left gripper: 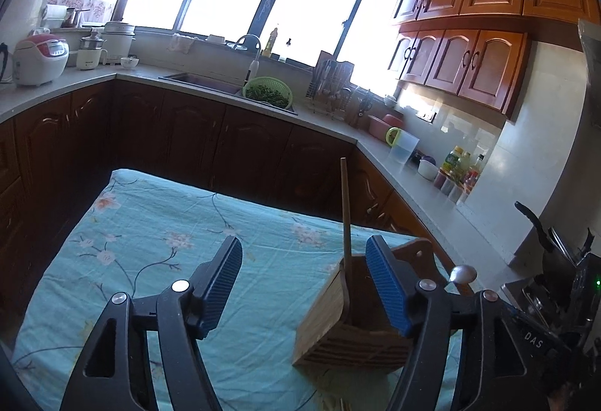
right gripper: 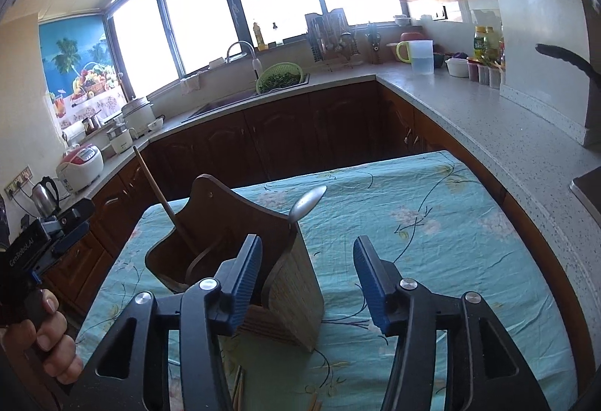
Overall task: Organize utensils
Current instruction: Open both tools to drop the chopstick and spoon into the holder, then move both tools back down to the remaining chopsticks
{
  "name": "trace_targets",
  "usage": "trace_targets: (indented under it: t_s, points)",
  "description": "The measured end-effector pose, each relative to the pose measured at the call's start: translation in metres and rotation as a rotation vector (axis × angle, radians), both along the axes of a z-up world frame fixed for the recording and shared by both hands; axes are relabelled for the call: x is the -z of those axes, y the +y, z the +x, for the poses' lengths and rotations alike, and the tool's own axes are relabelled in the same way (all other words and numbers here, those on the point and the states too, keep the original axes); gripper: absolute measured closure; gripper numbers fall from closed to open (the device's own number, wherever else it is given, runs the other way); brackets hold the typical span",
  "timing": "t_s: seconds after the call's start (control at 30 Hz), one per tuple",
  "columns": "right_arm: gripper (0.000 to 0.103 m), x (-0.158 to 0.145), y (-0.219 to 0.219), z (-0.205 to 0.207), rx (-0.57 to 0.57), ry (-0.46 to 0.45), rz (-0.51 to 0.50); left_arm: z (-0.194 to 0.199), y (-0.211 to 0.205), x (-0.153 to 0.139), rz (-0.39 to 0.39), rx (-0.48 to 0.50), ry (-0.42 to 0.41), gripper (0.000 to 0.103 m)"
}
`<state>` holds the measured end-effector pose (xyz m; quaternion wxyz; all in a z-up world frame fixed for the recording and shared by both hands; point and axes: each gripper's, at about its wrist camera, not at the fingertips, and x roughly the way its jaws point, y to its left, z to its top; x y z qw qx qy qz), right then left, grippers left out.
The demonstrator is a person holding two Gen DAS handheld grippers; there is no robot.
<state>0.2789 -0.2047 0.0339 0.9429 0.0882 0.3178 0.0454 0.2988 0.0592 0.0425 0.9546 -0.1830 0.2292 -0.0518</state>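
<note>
Wooden utensil holder [right gripper: 285,283], glossy metal spoon [right gripper: 306,206], wrinkled cloth tablecloth [right gripper: 432,223].

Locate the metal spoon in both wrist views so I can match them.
Left wrist: the metal spoon's shiny bowl pokes up lower right, behind the wooden utensil holder.
Right wrist: spoon bowl at centre, above the holder.
Shared landmark: green colander at the sink.

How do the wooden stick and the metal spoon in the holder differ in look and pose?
The wooden stick is a thin, brown, straight shaft; the metal spoon is shiny silver with a rounded bowl pointing up. The stick rises high above the wooden holder, leaning left in the right wrist view; the spoon shows only a little past the holder's edge, tilted right. The stick sits in the left compartment, the spoon at the right side. Both stand in the same holder, untouched by either gripper.
</note>
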Motion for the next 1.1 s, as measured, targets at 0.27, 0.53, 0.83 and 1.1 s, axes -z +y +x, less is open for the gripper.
trace_targets:
  t_s: [0.27,0.53,0.83,1.1]
  points:
    - [0.021,-0.002,-0.011,-0.06,0.016,-0.052,0.062,-0.067,0.008,0.006,-0.015,0.005,0.067,0.027]
    - [0.018,0.01,-0.019,-0.12,0.039,-0.041,0.096,-0.119,0.003,0.015,-0.03,0.039,0.148,0.027]
    - [0.018,0.033,-0.02,-0.166,0.06,0.013,0.105,-0.149,-0.005,0.029,-0.012,0.08,0.198,0.027]
    - [0.018,0.049,-0.021,-0.178,0.074,0.049,0.092,-0.156,-0.014,0.037,0.037,0.093,0.236,0.027]
